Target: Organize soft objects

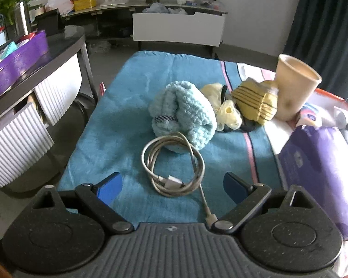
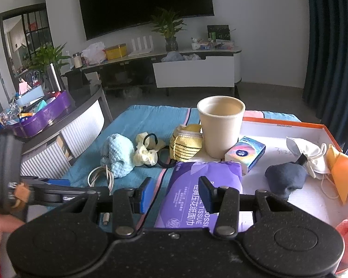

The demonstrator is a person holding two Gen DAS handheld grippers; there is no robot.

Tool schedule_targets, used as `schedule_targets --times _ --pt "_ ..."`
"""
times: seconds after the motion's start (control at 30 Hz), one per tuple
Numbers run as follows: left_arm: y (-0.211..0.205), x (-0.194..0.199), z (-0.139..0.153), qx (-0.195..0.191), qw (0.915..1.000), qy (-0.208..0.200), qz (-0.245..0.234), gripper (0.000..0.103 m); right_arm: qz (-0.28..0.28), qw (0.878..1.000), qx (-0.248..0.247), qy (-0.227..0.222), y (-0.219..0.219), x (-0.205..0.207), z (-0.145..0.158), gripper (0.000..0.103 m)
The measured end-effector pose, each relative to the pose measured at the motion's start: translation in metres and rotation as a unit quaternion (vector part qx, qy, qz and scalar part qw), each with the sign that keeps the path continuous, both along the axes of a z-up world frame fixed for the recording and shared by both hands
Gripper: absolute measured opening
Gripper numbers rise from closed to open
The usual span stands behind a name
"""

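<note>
My left gripper [image 1: 172,188] stands open low over the teal towel [image 1: 118,125], its blue pads [image 1: 111,188] on either side of a coiled white cable [image 1: 171,169]. Just beyond the cable lies a fluffy light-blue roll [image 1: 183,115], then a pale yellow scrunchie [image 1: 228,113] and a folded yellow striped cloth [image 1: 255,102]. My right gripper [image 2: 176,193] is half open above a purple tissue pack [image 2: 197,185]; its pads do not press on it. The light-blue roll [image 2: 119,155], scrunchie [image 2: 146,153] and yellow cloth [image 2: 185,146] lie ahead to its left.
A beige cup [image 2: 220,127] stands at the corner of a white orange-rimmed box [image 2: 313,125] holding a small tissue packet [image 2: 246,154], a dark blue soft lump [image 2: 285,179], a white mask [image 2: 310,155] and an orange piece [image 2: 338,169]. A side table with a purple tray [image 1: 18,62] stands left.
</note>
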State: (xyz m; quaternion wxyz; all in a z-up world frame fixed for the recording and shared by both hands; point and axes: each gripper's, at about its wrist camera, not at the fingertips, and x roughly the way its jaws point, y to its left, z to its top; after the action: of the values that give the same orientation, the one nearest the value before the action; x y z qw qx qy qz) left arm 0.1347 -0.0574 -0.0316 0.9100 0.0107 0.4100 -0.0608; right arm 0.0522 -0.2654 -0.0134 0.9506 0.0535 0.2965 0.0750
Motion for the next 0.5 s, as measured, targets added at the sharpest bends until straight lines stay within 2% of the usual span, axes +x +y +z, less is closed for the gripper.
schedule_targets --times 0.2,0.23,0.27,0.37,0.5 --pt "-0.001 0.021 -0.022 0.026 0.9996 0.005 -0.006 0.095 0.006 1.0 -0.004 0.005 0.004 0.005 -0.002 0.053" --pt "0.0 0.023 -0.024 0.024 0.9996 0.008 -0.007 0.087 0.008 1.0 -0.005 0.006 0.006 0.006 -0.002 0.053" --pt "0.003 0.024 -0.026 0.018 0.9998 0.009 -0.009 0.085 0.01 1.0 -0.007 0.007 0.008 0.008 -0.002 0.053" --pt "0.005 0.021 -0.023 0.012 0.9997 -0.008 -0.02 0.066 0.017 1.0 -0.008 0.01 0.015 0.014 -0.003 0.053" --pt "0.017 0.014 -0.016 -0.016 0.9994 -0.017 -0.025 0.064 0.033 0.999 -0.007 0.016 0.032 0.024 -0.002 0.053"
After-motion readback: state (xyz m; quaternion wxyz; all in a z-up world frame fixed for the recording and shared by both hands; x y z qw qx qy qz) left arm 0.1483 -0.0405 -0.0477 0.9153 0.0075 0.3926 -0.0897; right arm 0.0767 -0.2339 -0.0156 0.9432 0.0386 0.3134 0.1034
